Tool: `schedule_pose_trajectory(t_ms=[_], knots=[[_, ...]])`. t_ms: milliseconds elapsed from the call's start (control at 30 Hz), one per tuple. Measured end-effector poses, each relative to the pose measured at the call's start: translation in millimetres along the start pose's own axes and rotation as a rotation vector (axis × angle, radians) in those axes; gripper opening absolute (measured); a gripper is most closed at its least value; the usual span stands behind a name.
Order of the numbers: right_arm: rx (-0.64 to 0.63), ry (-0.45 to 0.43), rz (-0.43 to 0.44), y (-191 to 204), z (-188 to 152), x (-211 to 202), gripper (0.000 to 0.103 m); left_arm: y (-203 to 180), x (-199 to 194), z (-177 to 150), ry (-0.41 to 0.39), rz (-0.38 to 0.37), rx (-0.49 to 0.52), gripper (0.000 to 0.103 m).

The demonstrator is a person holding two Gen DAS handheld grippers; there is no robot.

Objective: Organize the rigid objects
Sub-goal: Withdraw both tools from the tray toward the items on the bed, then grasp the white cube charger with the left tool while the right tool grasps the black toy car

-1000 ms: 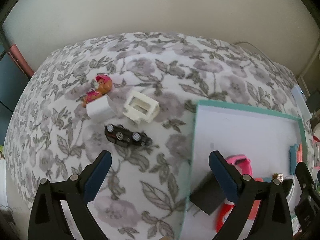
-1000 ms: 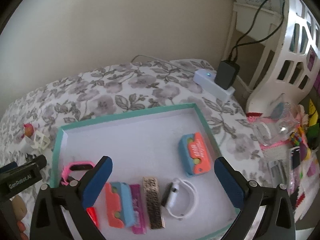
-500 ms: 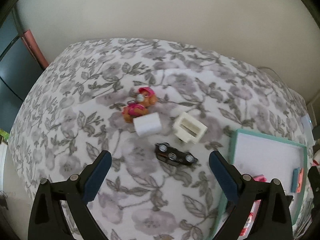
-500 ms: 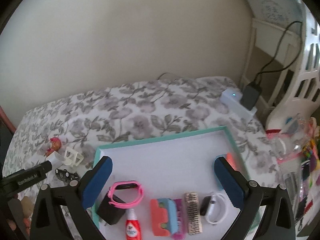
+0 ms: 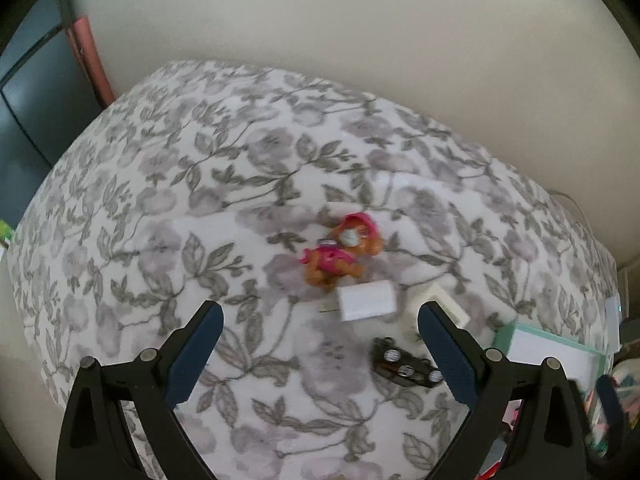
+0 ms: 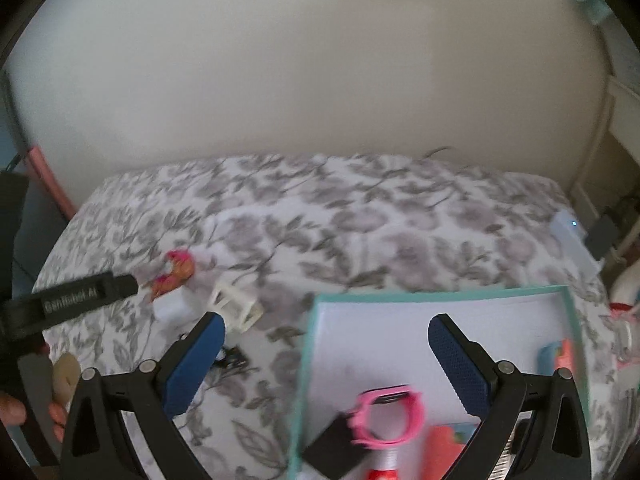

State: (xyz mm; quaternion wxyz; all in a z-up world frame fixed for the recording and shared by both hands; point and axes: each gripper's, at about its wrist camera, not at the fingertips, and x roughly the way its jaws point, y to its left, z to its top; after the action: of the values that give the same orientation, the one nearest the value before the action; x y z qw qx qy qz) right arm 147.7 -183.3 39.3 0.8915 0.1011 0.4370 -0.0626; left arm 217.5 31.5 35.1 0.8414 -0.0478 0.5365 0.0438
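Observation:
On the floral bedspread lie a pink-and-orange toy pup (image 5: 340,252), a white block (image 5: 366,300), a cream open-sided box (image 5: 438,306) and a black toy car (image 5: 404,368). My left gripper (image 5: 320,344) hangs open above the cloth, just short of them and empty. The right wrist view shows the same pup (image 6: 174,276), cream box (image 6: 234,306) and a teal-rimmed white tray (image 6: 440,296). The tray holds a pink watch (image 6: 386,414), a black box (image 6: 332,446) and a red bottle (image 6: 384,470). My right gripper (image 6: 326,350) is open over the tray's left rim, holding nothing.
A beige wall (image 6: 320,80) backs the bed. A white power strip with a black adapter (image 6: 576,240) lies at the bed's right edge. The left gripper's black body (image 6: 80,300) and a hand (image 6: 16,412) reach in from the left. Dark furniture (image 5: 28,100) stands far left.
Both grippers have swung left and pulled back. The toys have slid right and nearer in the left view; the tray has shifted right and lower in the right view. Both stay open.

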Motion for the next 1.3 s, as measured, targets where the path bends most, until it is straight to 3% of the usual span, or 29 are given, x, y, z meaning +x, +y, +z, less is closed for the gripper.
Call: schedule_pose_trajectory(t_ms=[200, 500, 1033, 1300], knots=[[-0.023, 0.035, 0.083, 32, -8, 21, 0.103, 23, 15, 6, 0.022, -0.014, -0.053, 0.098], [-0.040, 0.112, 0.129, 60, -20, 59, 0.103, 24, 39, 6, 0.065, -0.038, -0.049, 0.098], [-0.052, 0.183, 0.132, 71, -36, 94, 0.103, 2, 53, 4, 0.097, -0.085, 0.058, 0.098], [-0.073, 0.166, 0.115, 73, -37, 101, 0.103, -1, 70, 1, 0.133, -0.098, 0.059, 0.098]])
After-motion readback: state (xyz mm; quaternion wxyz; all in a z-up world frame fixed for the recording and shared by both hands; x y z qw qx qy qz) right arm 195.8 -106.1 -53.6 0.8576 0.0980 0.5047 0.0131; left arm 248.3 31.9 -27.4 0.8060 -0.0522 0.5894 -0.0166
